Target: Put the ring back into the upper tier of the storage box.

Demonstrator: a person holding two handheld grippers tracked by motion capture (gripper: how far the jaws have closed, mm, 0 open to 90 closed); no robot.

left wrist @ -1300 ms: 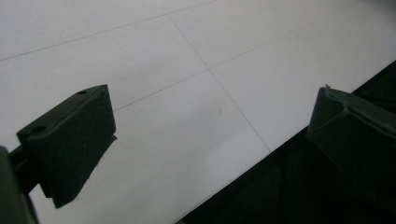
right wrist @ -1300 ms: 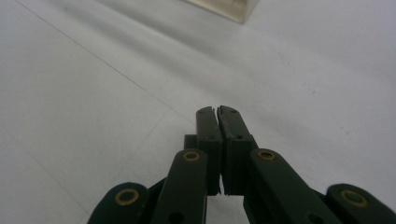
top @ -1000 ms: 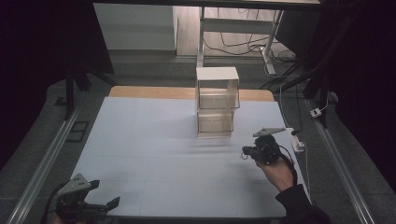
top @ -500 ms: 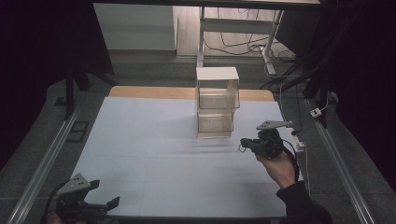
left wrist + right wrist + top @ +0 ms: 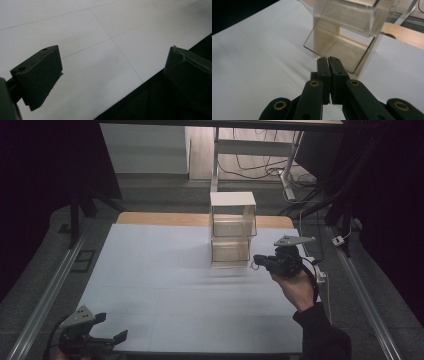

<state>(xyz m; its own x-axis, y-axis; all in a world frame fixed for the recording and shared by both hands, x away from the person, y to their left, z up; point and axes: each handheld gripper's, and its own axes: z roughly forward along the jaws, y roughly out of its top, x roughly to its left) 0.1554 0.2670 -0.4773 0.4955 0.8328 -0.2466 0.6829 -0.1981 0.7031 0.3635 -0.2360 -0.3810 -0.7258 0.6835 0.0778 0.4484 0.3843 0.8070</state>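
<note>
Two clear plastic boxes are stacked at the back middle of the white table: the upper box (image 5: 233,215) (image 5: 352,12) has a white top, and under it sits the lower box (image 5: 230,251). In the right gripper view the lower box's clear front flap (image 5: 342,47) tilts outward. My right gripper (image 5: 256,260) (image 5: 328,59) hangs just right of the lower box, pointing at it, with its jaws shut and nothing between them. At the table's near left corner my left gripper (image 5: 111,326) (image 5: 111,48) is open over bare table, holding nothing.
A white sheet (image 5: 165,285) covers the table, with a wooden strip (image 5: 165,218) along its back edge. Metal rails (image 5: 50,285) run down both sides. Cables and a small plug (image 5: 342,240) lie beyond the right edge. The dark front edge (image 5: 150,100) is near my left gripper.
My right gripper has risen beside the lower box, jaws still shut. The left gripper and the boxes have stayed where they were.
</note>
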